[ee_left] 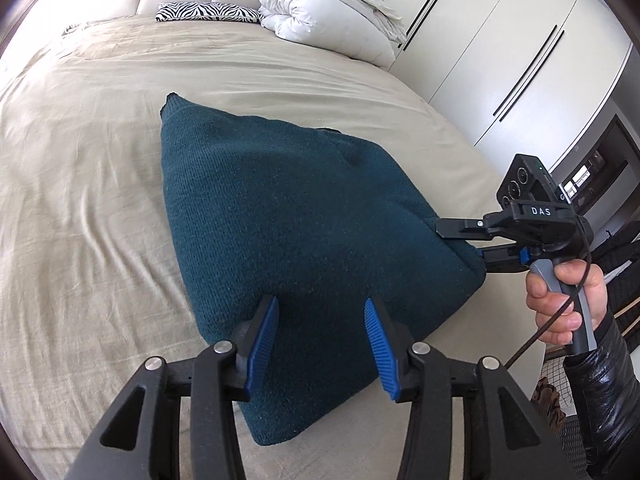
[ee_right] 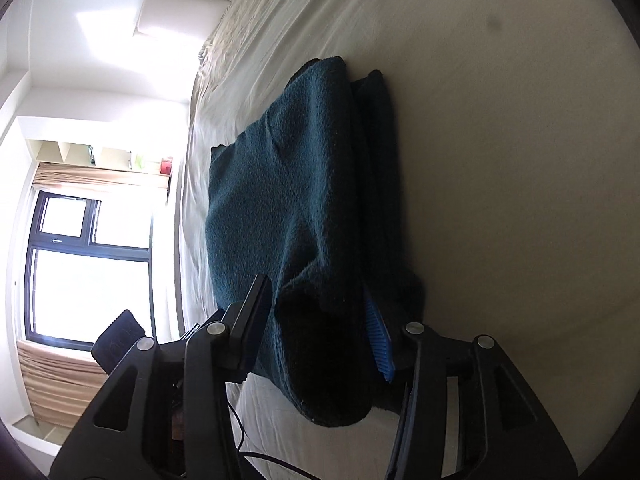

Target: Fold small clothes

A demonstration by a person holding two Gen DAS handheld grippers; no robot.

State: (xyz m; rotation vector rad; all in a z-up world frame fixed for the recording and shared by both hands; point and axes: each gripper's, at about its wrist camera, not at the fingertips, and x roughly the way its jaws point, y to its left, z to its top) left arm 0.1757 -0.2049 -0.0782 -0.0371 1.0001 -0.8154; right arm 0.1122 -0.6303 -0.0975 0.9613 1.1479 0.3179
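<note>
Count, both views: 1 dark teal knitted garment (ee_left: 280, 216), folded, on 1 bed (ee_left: 80, 152). 2 tools: left tool (ee_left: 320, 340), right tool (ee_left: 460, 240). 1 hand (ee_left: 560, 300) visible. 1 zebra-print cushion (ee_left: 208, 12). 1 white duvet bundle (ee_left: 332, 4). 1 window (ee_right: 88, 264).

Daylight enters through the window (ee_right: 88, 264), which is overexposed to plain white in the right wrist view, with glare spreading over the adjoining wall. In that view the near fold of the sweater (ee_right: 304, 216) and the bed (ee_right: 500, 160) beside it lie in dim shadow. The left wrist view is evenly bright and soft-shadowed; both views show strong fisheye curvature, dark corner vignetting and slight edge blur.
</note>
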